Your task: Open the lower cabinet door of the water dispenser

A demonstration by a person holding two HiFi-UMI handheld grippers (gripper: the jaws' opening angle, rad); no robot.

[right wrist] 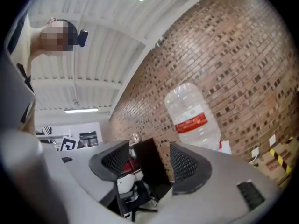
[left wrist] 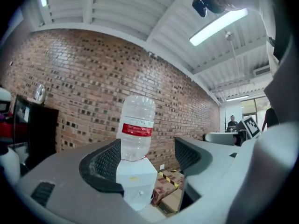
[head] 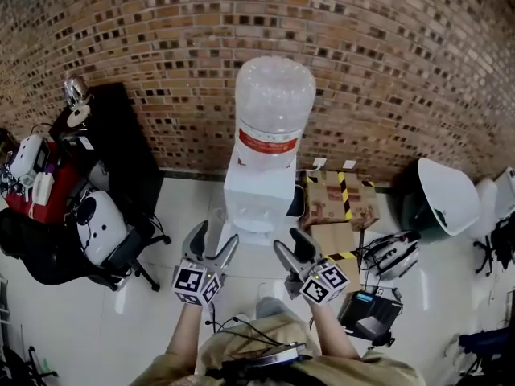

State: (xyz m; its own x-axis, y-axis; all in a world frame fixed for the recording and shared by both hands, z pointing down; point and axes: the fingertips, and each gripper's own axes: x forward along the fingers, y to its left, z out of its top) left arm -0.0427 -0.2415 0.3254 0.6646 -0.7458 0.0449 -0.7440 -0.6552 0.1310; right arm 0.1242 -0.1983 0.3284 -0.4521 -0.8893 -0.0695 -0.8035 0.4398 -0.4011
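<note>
The white water dispenser (head: 259, 190) stands against the brick wall with a clear bottle (head: 273, 103) bearing a red label on top. From above its lower cabinet door does not show. Both grippers hang in the air in front of it, pointing level and apart from it. My left gripper (head: 214, 241) is open with nothing between its fingers. In the left gripper view, the dispenser (left wrist: 135, 181) and bottle (left wrist: 137, 127) show far off beyond the left gripper (left wrist: 145, 160). My right gripper (head: 294, 249) is open too and holds nothing. The right gripper view has the bottle (right wrist: 191, 118) to the right of the right gripper (right wrist: 149, 160).
Cardboard boxes with yellow-black tape (head: 338, 199) sit right of the dispenser. A black cabinet (head: 121, 143) and an office chair (head: 109, 244) stand at the left. A white shell-shaped seat (head: 447, 193) and a black device (head: 370, 312) with cables are on the floor at the right.
</note>
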